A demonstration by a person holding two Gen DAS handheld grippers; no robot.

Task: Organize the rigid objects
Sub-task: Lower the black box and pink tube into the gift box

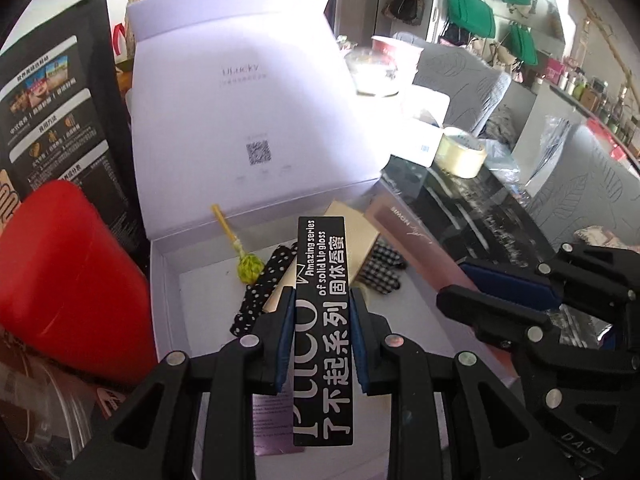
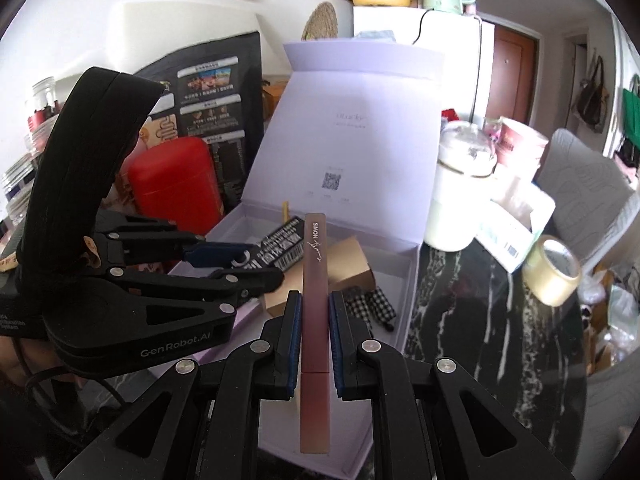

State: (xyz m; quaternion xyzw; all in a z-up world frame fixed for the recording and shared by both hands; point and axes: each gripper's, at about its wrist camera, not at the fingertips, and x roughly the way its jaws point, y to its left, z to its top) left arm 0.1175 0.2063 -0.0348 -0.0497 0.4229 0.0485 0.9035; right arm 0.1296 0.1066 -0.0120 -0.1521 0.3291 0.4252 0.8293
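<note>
The black lip gloss box [image 1: 323, 320] is sitting clamped lengthwise between the blue pads of the left claw [image 1: 322, 312], hanging over the open lilac gift box [image 1: 192, 280]. The right claw [image 2: 314, 316] is gripping a slim dusty-pink box [image 2: 315, 320] in the same way, also above the gift box, just right of the left claw. Inside the gift box a yellow-green lollipop [image 1: 250, 268], a polka-dot cloth piece [image 1: 256, 300], a checked cloth piece [image 1: 384, 268] and a tan carton [image 1: 360, 228] are lying. The lid [image 1: 240, 100] is standing upright behind. A red canister [image 1: 68, 280] is standing left of the gift box, and a tape roll [image 2: 552, 272] is resting on the dark marble counter [image 2: 480, 320].
</note>
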